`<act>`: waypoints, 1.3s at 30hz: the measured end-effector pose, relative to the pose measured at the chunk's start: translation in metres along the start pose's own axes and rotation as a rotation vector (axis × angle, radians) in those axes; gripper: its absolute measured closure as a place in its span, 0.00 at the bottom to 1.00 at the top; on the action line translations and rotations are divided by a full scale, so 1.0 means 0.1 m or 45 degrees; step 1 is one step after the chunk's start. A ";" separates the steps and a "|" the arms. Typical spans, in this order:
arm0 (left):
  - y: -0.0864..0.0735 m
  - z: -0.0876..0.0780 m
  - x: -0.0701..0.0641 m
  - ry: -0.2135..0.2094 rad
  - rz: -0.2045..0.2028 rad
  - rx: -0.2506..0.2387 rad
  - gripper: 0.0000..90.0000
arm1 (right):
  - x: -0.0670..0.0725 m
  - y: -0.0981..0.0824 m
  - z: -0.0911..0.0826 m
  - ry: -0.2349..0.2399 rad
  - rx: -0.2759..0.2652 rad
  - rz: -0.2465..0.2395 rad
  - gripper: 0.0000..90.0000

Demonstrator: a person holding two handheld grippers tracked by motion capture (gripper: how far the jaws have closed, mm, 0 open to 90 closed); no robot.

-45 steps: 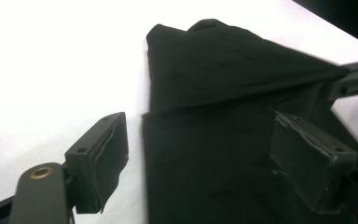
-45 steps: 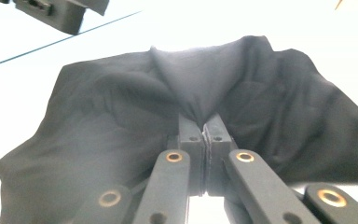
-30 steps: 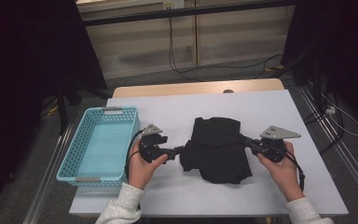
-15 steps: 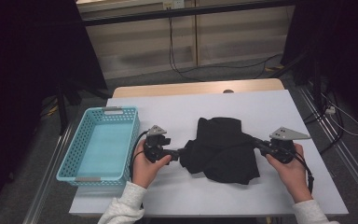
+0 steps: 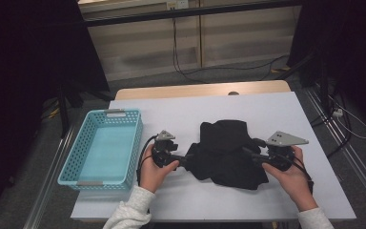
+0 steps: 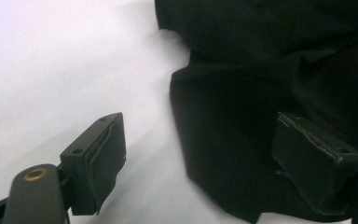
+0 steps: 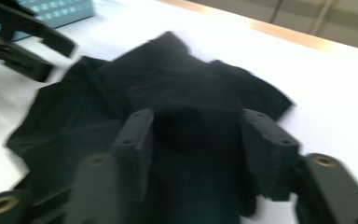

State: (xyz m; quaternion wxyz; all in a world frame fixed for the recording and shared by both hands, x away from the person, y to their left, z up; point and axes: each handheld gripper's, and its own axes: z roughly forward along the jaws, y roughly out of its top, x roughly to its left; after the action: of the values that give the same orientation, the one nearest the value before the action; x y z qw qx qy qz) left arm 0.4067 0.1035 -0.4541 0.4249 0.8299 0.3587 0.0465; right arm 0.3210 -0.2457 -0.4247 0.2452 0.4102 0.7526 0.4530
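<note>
I have a black cloth [image 5: 228, 152] lying crumpled in the middle of the white table [image 5: 181, 114], and everything I do here is arranged around it. My left gripper [image 5: 183, 160] sits at the cloth's left edge, on the side nearer the blue basket [image 5: 102, 145], with its jaws spread wide; in the left gripper view one pad [image 6: 105, 161] rests over bare table and the other [image 6: 310, 163] over the dark fabric, so the hem lies between them but neither presses on it. I judge I hold it that way to straddle the edge before pinching. My right gripper [image 5: 252, 155] is at the cloth's right side, and its jaws have just been opening: in the right gripper view the two fingers [image 7: 133, 135] stand apart with a hump of the cloth [image 7: 191, 116] between and beyond them, and I cannot see them squeezing it, so I take the fabric as let go on that side. The cloth is folded loosely on itself, thicker toward the far edge, with a flap trailing toward me. The basket stands empty to the left of the cloth, well apart from it, which suggests to me that it is where the cloth is bound once it is tidied. With both grippers open on opposite sides of the cloth, I would say I am between grips, looking for fresh corners to take.
</note>
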 end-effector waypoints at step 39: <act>-0.02 0.05 -0.04 0.009 0.008 0.016 0.22 | -0.27 -0.19 -0.01 -0.051 0.002 0.196 0.99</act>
State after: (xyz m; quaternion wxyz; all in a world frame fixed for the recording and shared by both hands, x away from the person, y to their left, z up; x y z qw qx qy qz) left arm 0.4043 0.0985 -0.4576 0.4181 0.8335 0.3579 0.0483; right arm 0.3277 -0.2737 -0.4414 0.2245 0.4760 0.7141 0.4617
